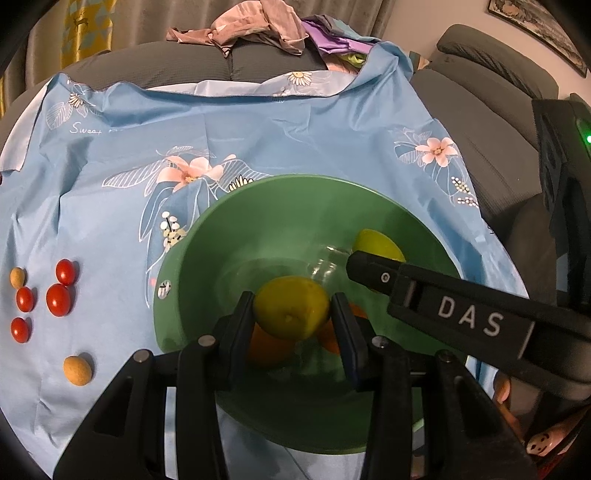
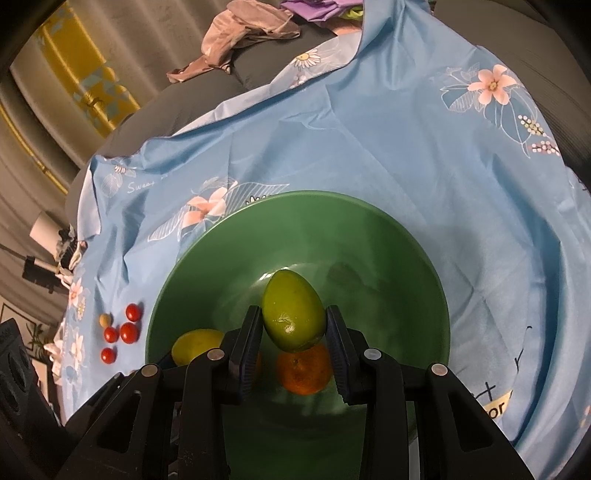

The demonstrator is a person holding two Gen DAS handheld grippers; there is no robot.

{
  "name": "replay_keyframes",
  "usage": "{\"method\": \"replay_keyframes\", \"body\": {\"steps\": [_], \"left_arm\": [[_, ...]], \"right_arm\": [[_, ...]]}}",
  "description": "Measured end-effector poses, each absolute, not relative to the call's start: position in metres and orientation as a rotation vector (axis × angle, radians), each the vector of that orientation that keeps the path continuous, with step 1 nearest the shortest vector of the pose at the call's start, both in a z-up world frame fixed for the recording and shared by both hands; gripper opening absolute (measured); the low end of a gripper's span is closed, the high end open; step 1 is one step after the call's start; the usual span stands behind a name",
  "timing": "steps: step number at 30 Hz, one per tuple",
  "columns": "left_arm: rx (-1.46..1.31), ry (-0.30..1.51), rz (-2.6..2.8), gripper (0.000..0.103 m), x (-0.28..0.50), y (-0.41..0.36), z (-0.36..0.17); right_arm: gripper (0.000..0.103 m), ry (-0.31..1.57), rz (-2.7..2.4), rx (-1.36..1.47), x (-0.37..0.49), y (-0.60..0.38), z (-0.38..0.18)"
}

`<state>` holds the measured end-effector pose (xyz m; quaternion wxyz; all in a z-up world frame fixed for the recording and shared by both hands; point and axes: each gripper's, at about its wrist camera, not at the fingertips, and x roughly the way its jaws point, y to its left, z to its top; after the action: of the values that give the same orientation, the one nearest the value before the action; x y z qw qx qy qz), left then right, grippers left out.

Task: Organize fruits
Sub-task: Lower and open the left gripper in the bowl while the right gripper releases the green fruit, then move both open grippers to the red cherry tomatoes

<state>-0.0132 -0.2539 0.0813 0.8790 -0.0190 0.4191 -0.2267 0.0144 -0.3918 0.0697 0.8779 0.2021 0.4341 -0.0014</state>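
Note:
A green bowl (image 1: 207, 236) sits on a blue flowered cloth; it also shows in the right wrist view (image 2: 369, 236). My left gripper (image 1: 291, 314) is shut on a yellow-green lemon (image 1: 290, 312) held over the bowl. My right gripper (image 2: 293, 326) is shut on a green lime-like fruit (image 2: 293, 310) above the bowl; its finger (image 1: 373, 273) reaches in from the right in the left wrist view. An orange (image 2: 304, 373) lies in the bowl under the fruit, and another orange (image 1: 264, 349) shows under the lemon.
Several red cherry tomatoes (image 1: 59, 299) and two tan round fruits (image 1: 77, 370) lie on the cloth (image 1: 110, 155) left of the bowl. A grey sofa with piled clothes (image 1: 255, 26) is behind. An armchair (image 1: 480, 92) stands at right.

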Motion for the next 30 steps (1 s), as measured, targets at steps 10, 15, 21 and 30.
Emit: {"method": "replay_keyframes", "body": {"steps": [10,15,21,30], "left_arm": [[-0.038,0.881,-0.478,0.042,-0.012,-0.257,0.081],[-0.037,0.875,-0.487,0.045,-0.015,-0.257,0.082],[-0.058,0.831,-0.489,0.062,-0.02,-0.245,0.097],[-0.092,0.768,-0.427,0.076,-0.026,-0.185,0.123]], "right_arm": [[0.036,0.909,-0.011,0.415,0.014,-0.391,0.07],[0.036,0.904,-0.028,0.41,0.014,-0.391,0.07],[0.036,0.884,-0.056,0.423,0.013,-0.394,0.073],[0.046,0.802,-0.052,0.421,0.011,-0.369,0.093]]}}
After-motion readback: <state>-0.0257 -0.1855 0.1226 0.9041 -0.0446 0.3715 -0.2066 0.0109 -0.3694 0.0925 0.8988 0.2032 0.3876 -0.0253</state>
